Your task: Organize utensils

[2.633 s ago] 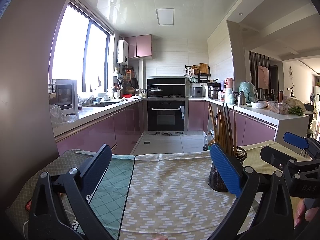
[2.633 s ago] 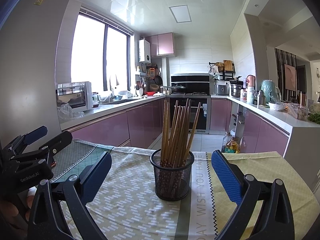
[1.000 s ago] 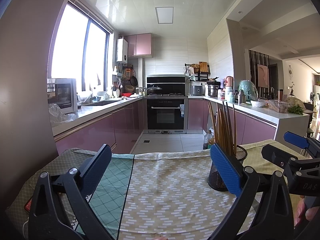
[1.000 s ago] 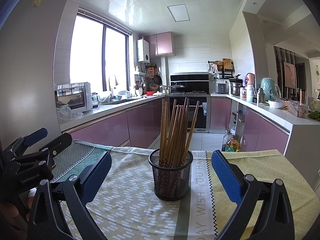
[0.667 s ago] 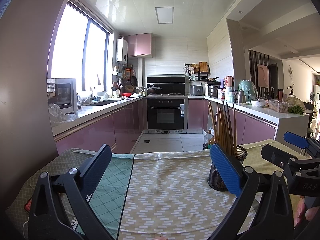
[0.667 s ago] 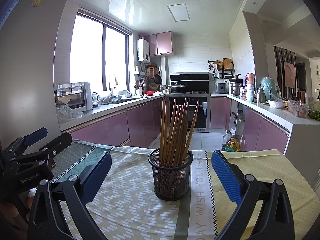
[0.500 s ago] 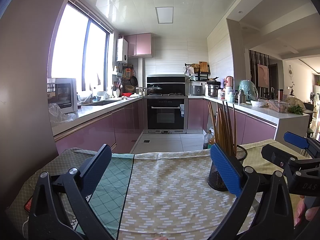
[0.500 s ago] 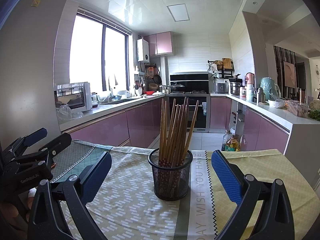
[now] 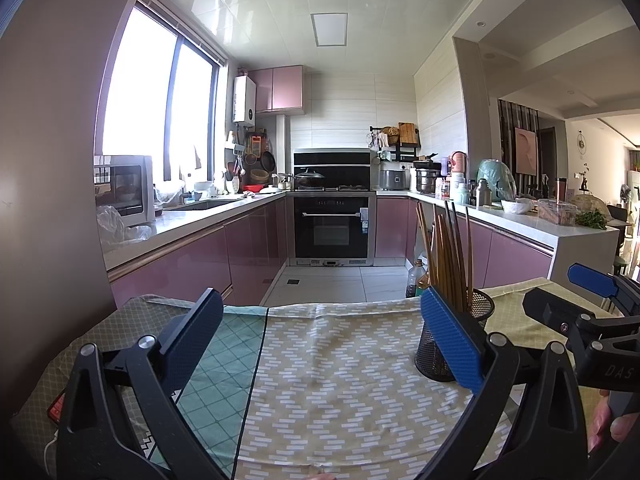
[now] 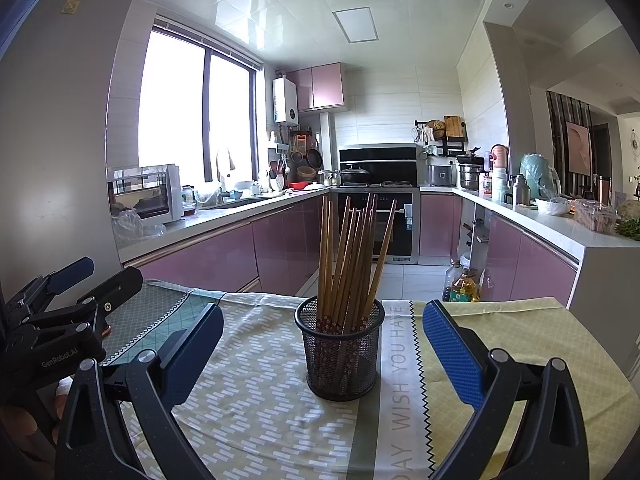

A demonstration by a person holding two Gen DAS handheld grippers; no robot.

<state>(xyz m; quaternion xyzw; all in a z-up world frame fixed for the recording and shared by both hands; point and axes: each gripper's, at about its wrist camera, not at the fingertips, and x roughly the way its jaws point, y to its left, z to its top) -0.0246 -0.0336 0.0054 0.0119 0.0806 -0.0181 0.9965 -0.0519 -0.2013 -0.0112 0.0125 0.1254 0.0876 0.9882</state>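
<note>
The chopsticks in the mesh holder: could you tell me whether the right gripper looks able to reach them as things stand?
Probably yes. The right gripper is open and faces the mesh holder, with only bare tablecloth between; the chopsticks stand clear above the rim.

The left gripper (image 10: 72, 280) reads "GenRobot.AI" on its body. The right gripper (image 9: 592, 292) shows "DAS". The tablecloth (image 10: 400, 392) stripe reads "DAY WISH YOU HAVE".
</note>
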